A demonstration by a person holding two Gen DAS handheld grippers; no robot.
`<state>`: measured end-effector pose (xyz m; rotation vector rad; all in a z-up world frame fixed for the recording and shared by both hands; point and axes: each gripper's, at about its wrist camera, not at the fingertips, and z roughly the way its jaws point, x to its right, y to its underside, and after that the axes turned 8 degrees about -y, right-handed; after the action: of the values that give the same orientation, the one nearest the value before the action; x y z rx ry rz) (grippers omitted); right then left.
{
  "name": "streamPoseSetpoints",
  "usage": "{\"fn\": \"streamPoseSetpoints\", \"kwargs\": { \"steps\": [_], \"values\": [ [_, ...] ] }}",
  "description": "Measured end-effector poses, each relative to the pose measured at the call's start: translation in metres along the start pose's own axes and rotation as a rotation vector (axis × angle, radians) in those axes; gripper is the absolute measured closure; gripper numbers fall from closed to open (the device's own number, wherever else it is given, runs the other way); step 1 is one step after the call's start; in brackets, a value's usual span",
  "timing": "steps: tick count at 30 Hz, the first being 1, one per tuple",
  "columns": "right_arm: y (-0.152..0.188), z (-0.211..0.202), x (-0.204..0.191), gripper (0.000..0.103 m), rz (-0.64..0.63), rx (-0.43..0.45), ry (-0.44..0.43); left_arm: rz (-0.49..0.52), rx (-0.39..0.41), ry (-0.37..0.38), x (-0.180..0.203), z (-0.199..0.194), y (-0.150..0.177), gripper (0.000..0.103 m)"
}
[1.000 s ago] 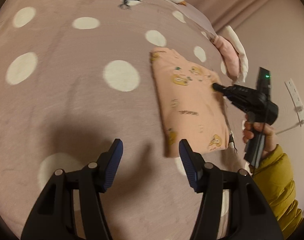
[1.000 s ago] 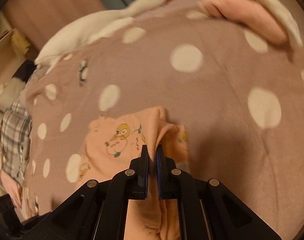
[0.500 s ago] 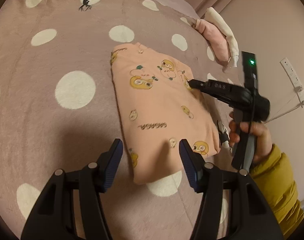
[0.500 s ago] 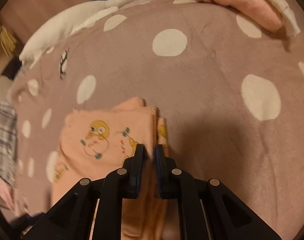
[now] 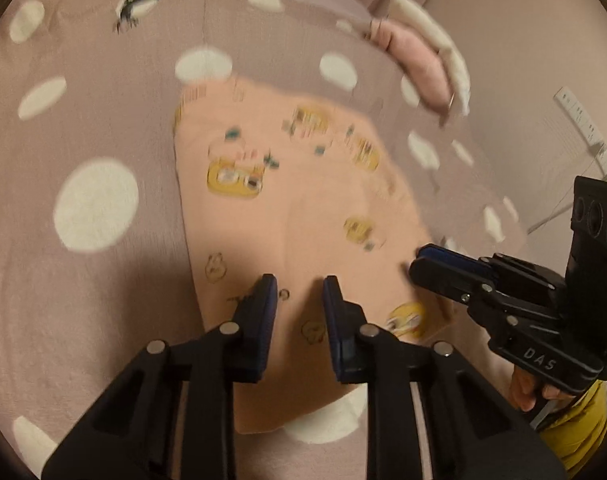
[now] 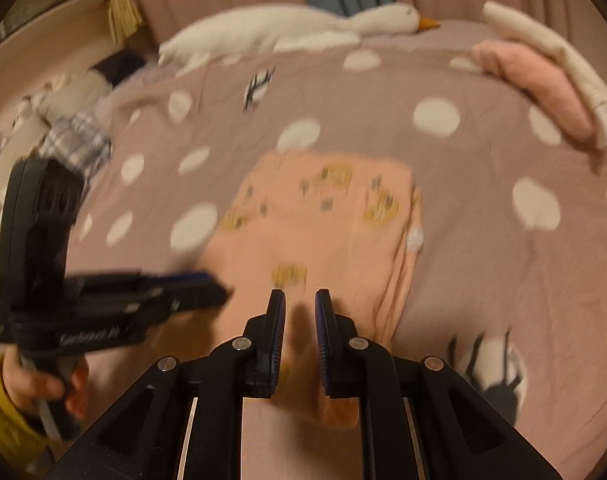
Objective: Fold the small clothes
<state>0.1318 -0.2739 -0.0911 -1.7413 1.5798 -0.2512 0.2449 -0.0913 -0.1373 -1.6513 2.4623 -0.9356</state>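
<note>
The peach garment is looking like soft matt knit cloth with printed cartoon figures. Under it, the dotted bedspread is showing a matt, faintly fuzzy weave. Beyond the garment, the goose toy is appearing plush. The left gripper is showing matt black plastic arms, ribbed blue pads and shiny metal pins.

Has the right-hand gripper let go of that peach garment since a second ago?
Yes. The right gripper no longer pinches the peach garment, which lies flat on the spotted bedspread; its jaws have just been opening slightly, nothing between them.
</note>
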Motion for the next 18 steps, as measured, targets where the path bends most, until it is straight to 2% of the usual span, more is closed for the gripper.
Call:
{"fn": "streamPoseSetpoints", "kwargs": {
  "steps": [3,9,14,18],
  "values": [
    [0.012,0.016,0.009,0.090,0.016,-0.064,0.029,-0.003,0.000,0.024,-0.003,0.002,0.006,0.080],
    [0.014,0.016,0.018,0.091,0.039,-0.060,-0.011,0.021,0.001,0.007,0.003,-0.014,0.011,0.080],
    [-0.014,0.002,0.020,0.090,0.070,0.010,-0.076,0.022,0.034,0.042,0.009,-0.021,0.002,0.079],
    [-0.054,0.026,0.035,0.090,0.133,0.032,-0.066,0.024,-0.017,0.014,0.007,-0.002,0.005,0.079]
  ]
}}
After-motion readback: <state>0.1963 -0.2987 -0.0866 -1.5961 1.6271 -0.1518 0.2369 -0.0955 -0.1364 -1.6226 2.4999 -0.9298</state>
